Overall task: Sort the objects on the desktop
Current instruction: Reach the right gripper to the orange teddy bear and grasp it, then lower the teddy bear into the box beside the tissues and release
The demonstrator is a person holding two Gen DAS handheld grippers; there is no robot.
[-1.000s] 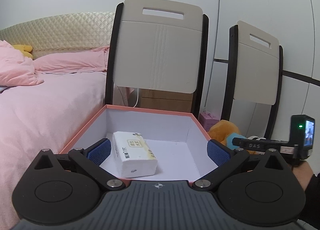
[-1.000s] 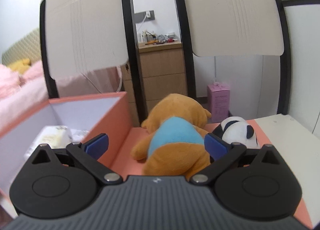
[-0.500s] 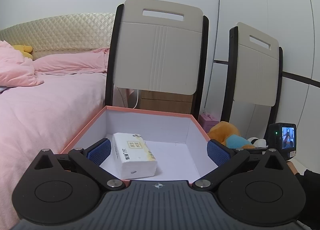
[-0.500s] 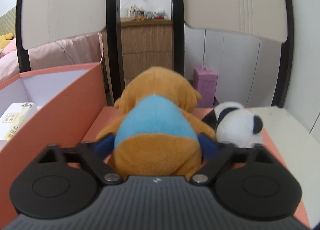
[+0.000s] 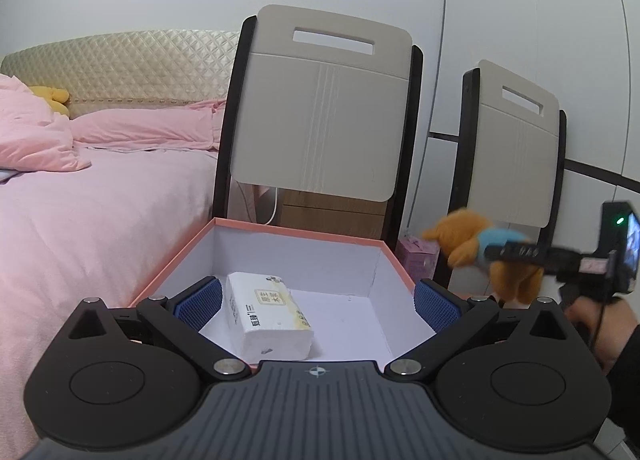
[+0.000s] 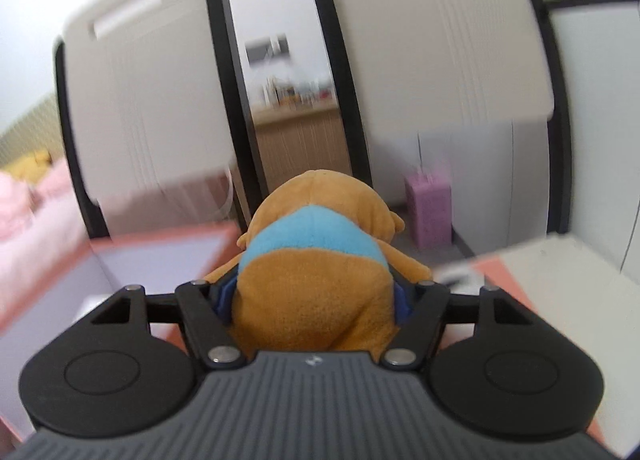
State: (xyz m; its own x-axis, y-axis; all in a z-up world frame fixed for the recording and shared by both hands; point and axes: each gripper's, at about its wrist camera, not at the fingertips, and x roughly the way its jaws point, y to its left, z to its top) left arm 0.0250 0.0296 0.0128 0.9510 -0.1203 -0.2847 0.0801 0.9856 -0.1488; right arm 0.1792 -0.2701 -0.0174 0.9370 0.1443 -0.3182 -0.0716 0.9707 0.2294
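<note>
One plush bear (image 6: pixel 316 272) sits clamped between the closing jaws of the right gripper (image 6: pixel 314 298), lifted right of the pink box (image 5: pixel 280 225). Only the left view shows the tissue pack (image 5: pixel 268 316) inside that box, framed by the left gripper (image 5: pixel 318 300), jaws apart and empty.
</note>
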